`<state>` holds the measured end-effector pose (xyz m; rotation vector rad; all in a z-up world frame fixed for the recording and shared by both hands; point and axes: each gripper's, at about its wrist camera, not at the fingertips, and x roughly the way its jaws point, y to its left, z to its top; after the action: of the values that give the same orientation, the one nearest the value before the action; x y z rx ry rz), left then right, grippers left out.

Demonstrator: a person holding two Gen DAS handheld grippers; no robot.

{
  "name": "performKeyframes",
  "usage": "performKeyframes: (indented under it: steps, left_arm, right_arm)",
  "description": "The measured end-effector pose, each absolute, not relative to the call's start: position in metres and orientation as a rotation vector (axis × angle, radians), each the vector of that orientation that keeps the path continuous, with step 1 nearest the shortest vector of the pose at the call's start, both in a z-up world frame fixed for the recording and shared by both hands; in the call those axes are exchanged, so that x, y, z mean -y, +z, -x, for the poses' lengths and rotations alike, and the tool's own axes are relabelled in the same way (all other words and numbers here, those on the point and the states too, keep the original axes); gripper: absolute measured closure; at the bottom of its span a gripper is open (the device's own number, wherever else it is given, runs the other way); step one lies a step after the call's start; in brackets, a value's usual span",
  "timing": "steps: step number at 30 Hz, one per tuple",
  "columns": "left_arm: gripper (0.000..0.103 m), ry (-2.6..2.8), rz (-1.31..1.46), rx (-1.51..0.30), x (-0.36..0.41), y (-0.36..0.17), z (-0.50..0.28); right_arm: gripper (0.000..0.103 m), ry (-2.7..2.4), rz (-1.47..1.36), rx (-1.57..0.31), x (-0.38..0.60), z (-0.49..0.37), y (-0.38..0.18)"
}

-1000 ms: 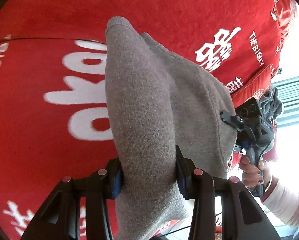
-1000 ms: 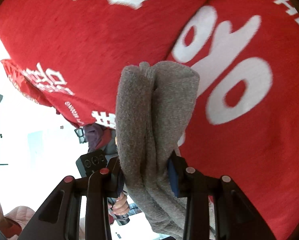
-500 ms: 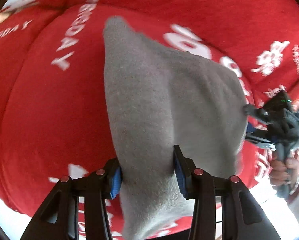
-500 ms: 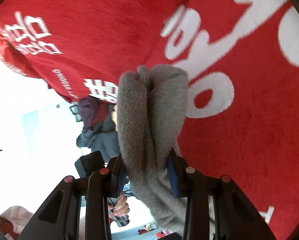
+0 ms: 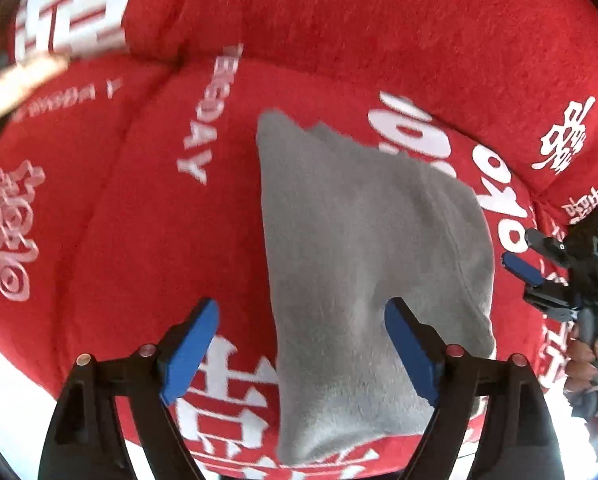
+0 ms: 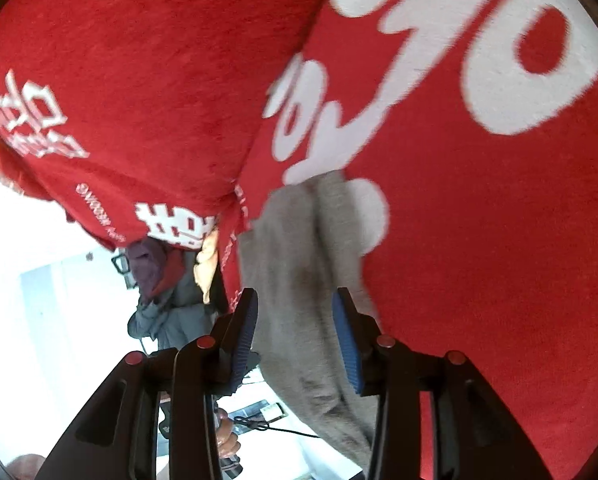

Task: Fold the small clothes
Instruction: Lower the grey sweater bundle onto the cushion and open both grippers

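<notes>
A folded grey knit garment [image 5: 363, 280] lies on a red plush blanket with white lettering [image 5: 139, 240], its folded layers bunched toward the far end. The left gripper [image 5: 301, 344] stands with its blue-padded fingers [image 5: 191, 348] spread wide, released, the garment lying between them and touching neither pad. In the right wrist view, the right gripper [image 6: 295, 336] straddles the garment's edge [image 6: 299, 264]; its fingers [image 6: 347, 344] sit close against the cloth, and whether they pinch it or have just let go cannot be told.
</notes>
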<state>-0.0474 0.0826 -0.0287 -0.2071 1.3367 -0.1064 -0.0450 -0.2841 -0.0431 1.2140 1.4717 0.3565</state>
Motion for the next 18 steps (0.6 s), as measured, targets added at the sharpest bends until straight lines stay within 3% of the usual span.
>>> performKeyframes:
  steps: [9, 11, 13, 15, 16, 18]
  left_arm:
    - [0.017, -0.088, 0.178, -1.317, -0.074, -0.028, 0.038]
    - [0.017, -0.080, 0.164, -1.319, -0.074, -0.031, 0.038]
    - [0.017, -0.062, 0.138, -1.317, -0.071, -0.032, 0.035]
    - [0.017, -0.058, 0.115, -1.294, -0.071, -0.027, 0.035]
    - [0.017, -0.056, 0.099, -1.288, -0.072, -0.027, 0.036]
    - [0.017, -0.047, 0.052, -1.304, -0.071, -0.035, 0.038]
  right_arm:
    - [0.059, 0.258, -0.757, -1.550, 0.241, 0.017, -0.011]
    - [0.050, 0.233, -0.785, -1.561, 0.247, 0.014, -0.018]
    - [0.047, 0.250, -0.833, -1.601, 0.248, 0.010, -0.034]
    - [0.057, 0.301, -0.840, -1.648, 0.240, 0.005, -0.047]
    - [0.093, 0.327, -0.779, -1.664, 0.232, 0.000, -0.046]
    - [0.095, 0.336, -0.602, -1.660, 0.220, -0.006, -0.034]
